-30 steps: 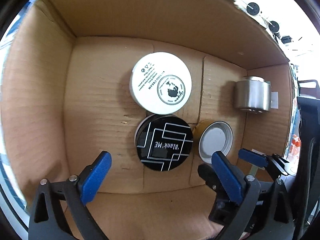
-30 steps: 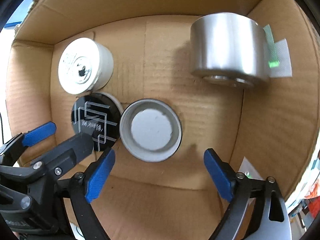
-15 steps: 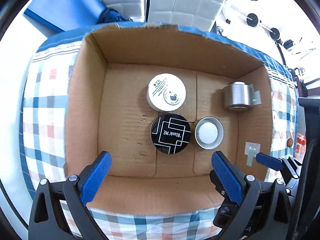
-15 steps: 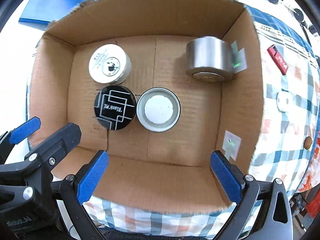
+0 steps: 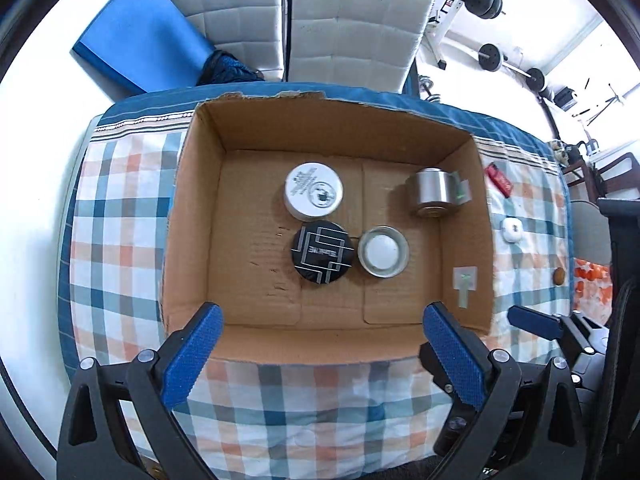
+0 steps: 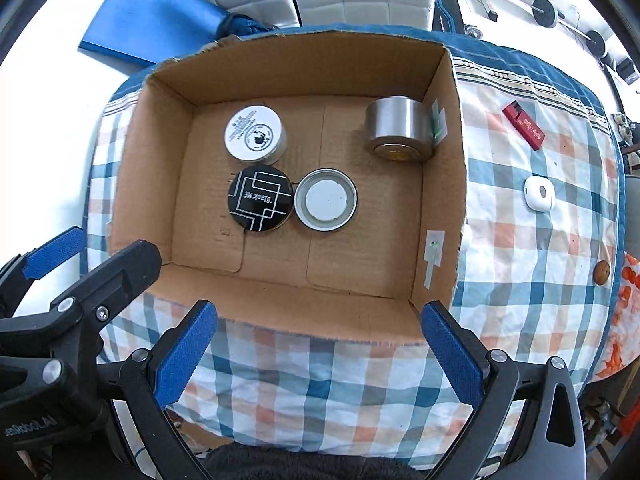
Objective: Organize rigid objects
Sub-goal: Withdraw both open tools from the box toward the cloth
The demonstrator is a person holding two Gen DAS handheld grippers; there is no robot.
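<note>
An open cardboard box (image 5: 192, 216) (image 6: 152, 168) stands on a checked cloth and holds several round things. A white tin (image 5: 314, 196) (image 6: 255, 137) sits near the back, a black tin with white lines (image 5: 323, 251) (image 6: 261, 197) just in front of it. Touching the black tin's right side lies a grey lid (image 5: 383, 252) (image 6: 325, 200), hollow side up. A steel cylinder (image 5: 432, 193) (image 6: 400, 128) lies on its side at the back right. My left gripper (image 5: 320, 354) and right gripper (image 6: 318, 354) hang high above the box's near wall, both open and holding nothing.
On the cloth right of the box lie a red stick (image 6: 524, 126), a small white case (image 6: 539, 193) and a brown disc (image 6: 602, 272). A blue mat (image 5: 140, 40) and white padded seats (image 5: 352, 28) stand behind the table. Barbells (image 5: 490, 58) are at the far right.
Both grippers have risen out of the box and pulled back, so the whole box and the cloth around it now show. The things in the box have stayed put.
</note>
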